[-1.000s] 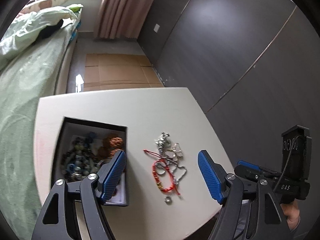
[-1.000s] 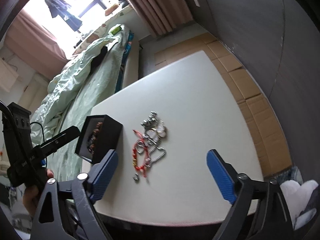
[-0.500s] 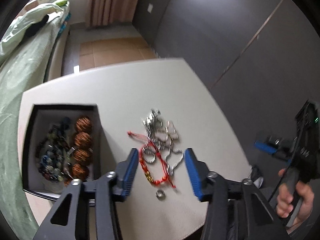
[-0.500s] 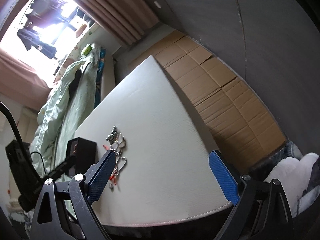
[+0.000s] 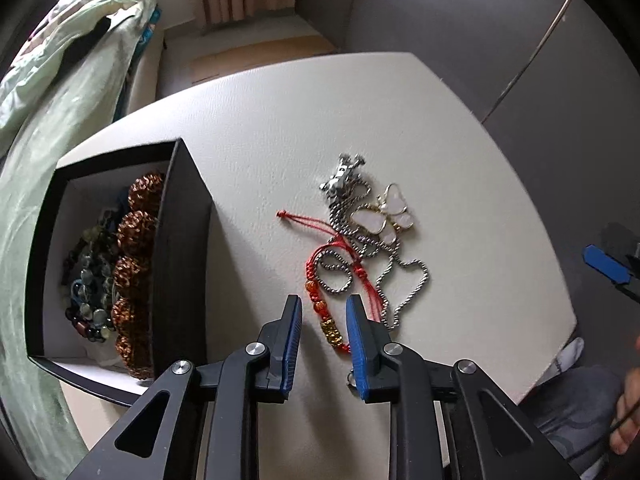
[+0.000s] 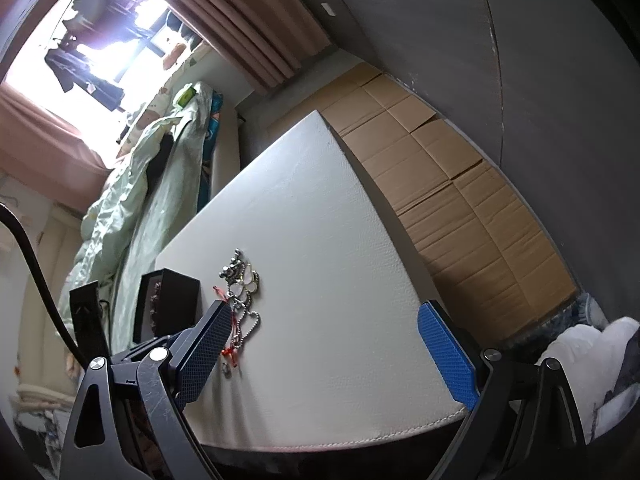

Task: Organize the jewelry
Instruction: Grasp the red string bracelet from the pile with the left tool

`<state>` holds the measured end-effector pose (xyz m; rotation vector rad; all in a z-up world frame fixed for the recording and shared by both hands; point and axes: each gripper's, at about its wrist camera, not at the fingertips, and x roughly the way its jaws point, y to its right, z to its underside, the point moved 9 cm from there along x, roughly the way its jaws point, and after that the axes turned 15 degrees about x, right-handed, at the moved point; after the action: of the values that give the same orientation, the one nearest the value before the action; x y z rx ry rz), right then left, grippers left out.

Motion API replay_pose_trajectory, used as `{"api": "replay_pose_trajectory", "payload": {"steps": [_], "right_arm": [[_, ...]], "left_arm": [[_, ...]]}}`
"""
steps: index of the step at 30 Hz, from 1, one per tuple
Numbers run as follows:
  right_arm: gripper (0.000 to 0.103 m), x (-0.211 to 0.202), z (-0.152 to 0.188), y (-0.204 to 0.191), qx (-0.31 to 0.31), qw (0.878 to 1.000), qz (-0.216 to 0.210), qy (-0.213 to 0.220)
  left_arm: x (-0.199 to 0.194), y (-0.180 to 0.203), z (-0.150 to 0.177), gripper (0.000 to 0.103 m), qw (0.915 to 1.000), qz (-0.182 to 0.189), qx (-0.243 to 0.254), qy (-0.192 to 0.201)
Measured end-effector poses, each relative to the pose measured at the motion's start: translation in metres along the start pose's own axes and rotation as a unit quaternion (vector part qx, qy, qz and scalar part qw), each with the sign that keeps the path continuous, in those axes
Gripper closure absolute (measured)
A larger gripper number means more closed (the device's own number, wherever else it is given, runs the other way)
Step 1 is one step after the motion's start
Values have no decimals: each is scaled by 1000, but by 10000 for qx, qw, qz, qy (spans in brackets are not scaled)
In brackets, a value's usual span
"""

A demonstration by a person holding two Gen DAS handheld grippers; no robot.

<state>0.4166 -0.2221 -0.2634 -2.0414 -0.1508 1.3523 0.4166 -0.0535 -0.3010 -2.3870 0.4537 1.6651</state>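
Table (image 5: 260,128) carries a box (image 5: 182,240) on the left and a tangle of jewelry to its right, apart from it. Inside the box: bead bracelets (image 5: 136,268) along its right wall. In the tangle: cord bracelet (image 5: 324,300) nearest the camera, chain (image 5: 404,284) just right of it and overlapping it, butterfly pendant (image 5: 384,214) on the chain further back. Left gripper (image 5: 323,322) straddles the near end of the cord bracelet. Bed (image 5: 60,92) lies left of the table, cardboard (image 6: 460,196) on the floor to its right.

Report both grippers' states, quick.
Left gripper: partly open, jaws straddling the beaded end of the red string bracelet, not yet clamped.
Right gripper: wide open, holding nothing.
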Motion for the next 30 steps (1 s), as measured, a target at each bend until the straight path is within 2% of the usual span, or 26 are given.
{"api": "replay_pose_trajectory", "payload": {"steps": [6, 7, 9, 13, 15, 22, 30], "right_arm": [[10, 7, 10, -14, -296, 9995, -62, -53], [14, 7, 11, -18, -387, 9992, -65, -39], [19, 9, 15, -25, -566, 9984, -45, -29], [28, 16, 22, -34, -840, 9964, 34, -70], [32, 20, 25, -36, -902, 9958, 113, -102], [32, 32, 27, -37, -973, 9949, 241, -91], [32, 50, 30, -45, -1146, 9928, 318, -132]], "left_arm": [[-1, 4, 3, 80, 9998, -147, 128, -54], [-2, 7, 4, 80, 9997, -154, 164, -56], [-3, 10, 3, 96, 9997, -117, 208, -51], [-3, 10, 3, 96, 9998, -7, 187, 43], [-6, 11, 3, 96, 9997, 194, 125, 115], [-38, 7, -9, 96, 9972, 425, 66, 613], [-70, -21, -26, 96, 9912, 679, -208, 1121]]}}
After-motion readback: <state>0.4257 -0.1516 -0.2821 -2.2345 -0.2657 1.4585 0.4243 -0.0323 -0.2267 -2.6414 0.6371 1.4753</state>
